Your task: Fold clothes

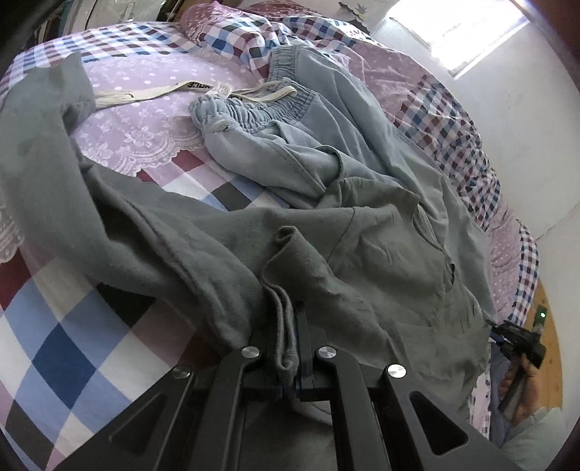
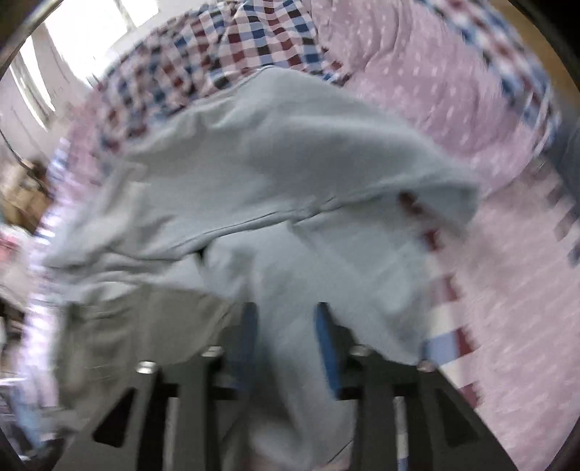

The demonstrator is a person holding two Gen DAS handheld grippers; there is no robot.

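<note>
A grey-green garment [image 1: 174,232] lies spread across the bed. My left gripper [image 1: 290,333] is shut on a bunched fold of its edge. Beyond it lie light blue trousers [image 1: 308,137] with an elastic waistband and a white drawstring [image 1: 156,92]. The right gripper [image 1: 522,344] shows at the far right of the left wrist view, at the garment's edge. The right wrist view is blurred: my right gripper [image 2: 286,326] has its blue pads [image 2: 326,340] apart with light blue cloth [image 2: 275,174] lying between them; the grey-green garment [image 2: 145,326] sits at lower left.
The bed has a checked blue, red and white cover [image 1: 61,344] and a lilac lace sheet [image 1: 145,119]. A crumpled checked quilt [image 1: 235,32] lies at the back. A white wall and a bright window [image 1: 453,32] are on the right. Wooden floor [image 1: 547,326] shows past the bed's edge.
</note>
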